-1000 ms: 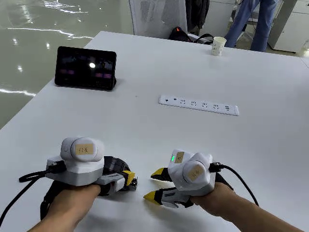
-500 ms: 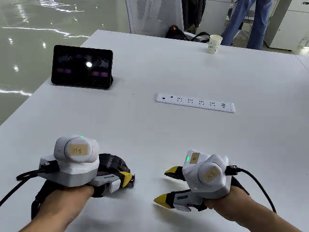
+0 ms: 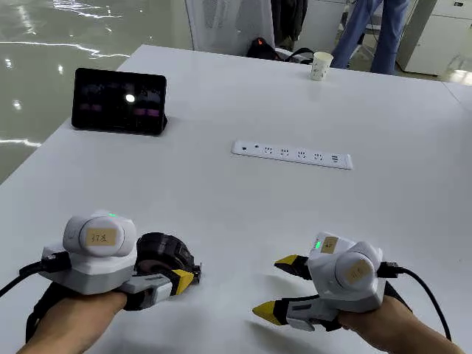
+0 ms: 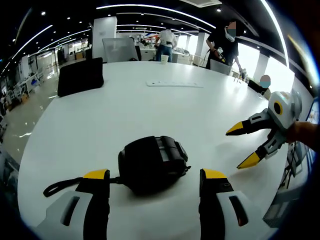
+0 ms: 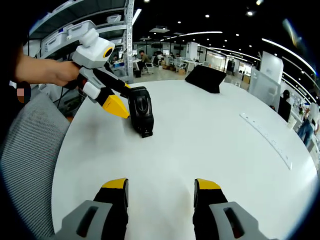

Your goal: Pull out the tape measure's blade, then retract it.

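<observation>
The black tape measure (image 4: 152, 162) lies on the white table (image 3: 221, 199) with a strap trailing to its left and no blade showing. My left gripper (image 4: 156, 176) is open, its yellow-tipped jaws standing either side of the case without pressing on it. In the head view the tape measure (image 3: 164, 252) sits at the front left by the left gripper (image 3: 177, 267). My right gripper (image 3: 277, 287) is open and holds nothing, well to the right of the case. In the right gripper view the tape measure (image 5: 141, 111) lies ahead of the right gripper (image 5: 161, 187), with the left gripper (image 5: 125, 102) at it.
A dark tablet (image 3: 118, 101) stands at the far left, a white power strip (image 3: 291, 155) lies mid-table and a paper cup (image 3: 320, 66) stands near the far edge. A grey mesh chair (image 5: 30, 165) is beside the table. People stand beyond the table.
My right gripper has drawn away to the right, widening the gap to the tape measure. The left gripper has stayed at the case. The head camera has tilted a little.
</observation>
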Available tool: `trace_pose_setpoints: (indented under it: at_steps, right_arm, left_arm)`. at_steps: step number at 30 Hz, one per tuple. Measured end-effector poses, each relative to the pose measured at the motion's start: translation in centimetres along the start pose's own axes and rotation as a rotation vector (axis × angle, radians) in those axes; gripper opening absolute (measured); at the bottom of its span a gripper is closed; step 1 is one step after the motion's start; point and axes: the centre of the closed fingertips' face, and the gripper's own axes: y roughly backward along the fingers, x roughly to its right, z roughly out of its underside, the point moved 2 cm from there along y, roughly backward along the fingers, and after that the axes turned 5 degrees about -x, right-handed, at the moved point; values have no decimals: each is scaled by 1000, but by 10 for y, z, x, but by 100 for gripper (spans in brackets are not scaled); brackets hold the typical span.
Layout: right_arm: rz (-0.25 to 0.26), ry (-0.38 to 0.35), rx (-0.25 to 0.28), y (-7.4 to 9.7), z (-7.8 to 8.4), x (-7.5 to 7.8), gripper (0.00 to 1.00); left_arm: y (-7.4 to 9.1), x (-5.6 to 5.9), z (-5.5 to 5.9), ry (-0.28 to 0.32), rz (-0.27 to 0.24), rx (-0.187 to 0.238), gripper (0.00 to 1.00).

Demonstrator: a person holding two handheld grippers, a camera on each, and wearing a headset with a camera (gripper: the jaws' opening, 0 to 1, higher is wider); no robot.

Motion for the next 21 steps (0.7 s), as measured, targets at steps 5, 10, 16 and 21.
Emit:
trace_pose_setpoints:
  at_steps: [5, 10, 16, 21]
  right_arm:
    - [19, -36, 7, 10, 8, 1, 53]
    - [40, -65, 10, 18, 17, 1, 56]
    - [69, -91, 15, 28, 25, -1, 60]
    - [92, -122, 26, 37, 30, -1, 63]
  left_arm:
    - [4, 0, 1, -24, 7, 8, 69]
    - [7, -2, 3, -41, 5, 5, 69]
    - [11, -1, 8, -53, 24, 10, 70]
    - [14, 1, 8, -65, 50, 33, 71]
